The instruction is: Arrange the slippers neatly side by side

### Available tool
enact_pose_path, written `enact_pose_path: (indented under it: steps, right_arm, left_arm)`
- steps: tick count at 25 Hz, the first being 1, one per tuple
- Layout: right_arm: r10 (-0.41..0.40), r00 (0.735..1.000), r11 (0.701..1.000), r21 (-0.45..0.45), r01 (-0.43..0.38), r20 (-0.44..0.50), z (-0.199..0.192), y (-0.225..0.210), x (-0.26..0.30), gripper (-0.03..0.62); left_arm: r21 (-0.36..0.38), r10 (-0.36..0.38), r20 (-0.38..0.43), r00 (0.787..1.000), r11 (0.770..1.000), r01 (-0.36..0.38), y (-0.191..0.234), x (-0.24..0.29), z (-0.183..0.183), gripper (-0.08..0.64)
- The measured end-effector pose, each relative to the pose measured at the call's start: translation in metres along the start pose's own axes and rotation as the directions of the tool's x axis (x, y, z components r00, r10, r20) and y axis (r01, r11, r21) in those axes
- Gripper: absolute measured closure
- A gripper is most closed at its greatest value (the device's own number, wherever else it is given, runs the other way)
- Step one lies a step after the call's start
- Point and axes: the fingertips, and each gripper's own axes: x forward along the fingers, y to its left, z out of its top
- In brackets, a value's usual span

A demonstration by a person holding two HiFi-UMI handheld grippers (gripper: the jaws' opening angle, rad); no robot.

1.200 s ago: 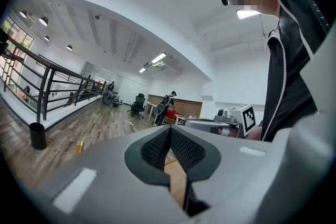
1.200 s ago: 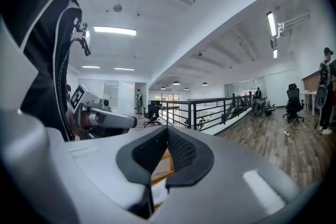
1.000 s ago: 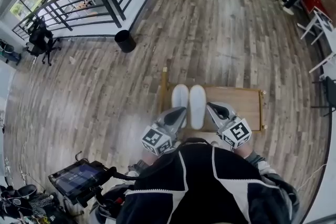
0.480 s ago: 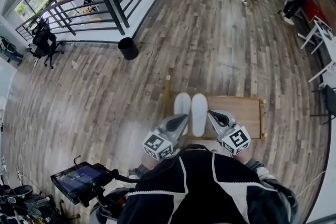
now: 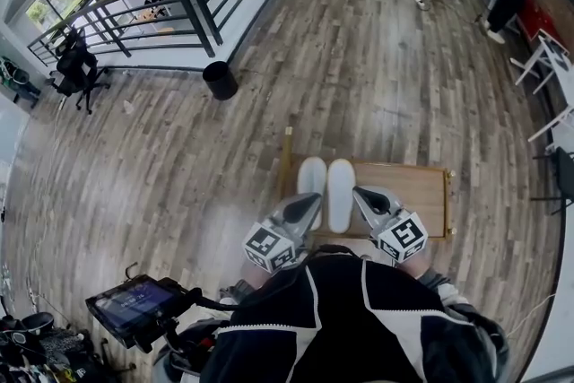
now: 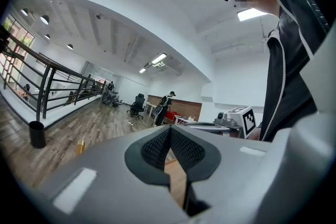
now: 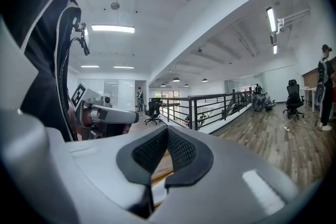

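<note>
In the head view, the two white slippers (image 5: 340, 188) lie side by side on the wooden platform (image 5: 408, 193). Their toes look level, though your left gripper (image 5: 311, 201) hides one heel. Your right gripper (image 5: 361, 194) hangs just beside the pair.

In the left gripper view, your jaws are pressed together on nothing.

In the right gripper view, they are likewise closed and empty. If a heel sits off, nudge it with the closed tips rather than regrasping.
</note>
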Motion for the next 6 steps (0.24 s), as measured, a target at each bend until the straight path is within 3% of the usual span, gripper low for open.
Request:
enact_pose_path:
  steps: [6]
  right_arm:
    - [-0.003, 1.0, 0.999, 0.033, 0.003, 0.012, 0.0011, -0.0007, 0.002, 0.592]
  left_arm:
    - [0.012, -0.001, 0.003, 1.0, 1.0, 0.001, 0.0024, -0.0016, 0.0023, 0.541]
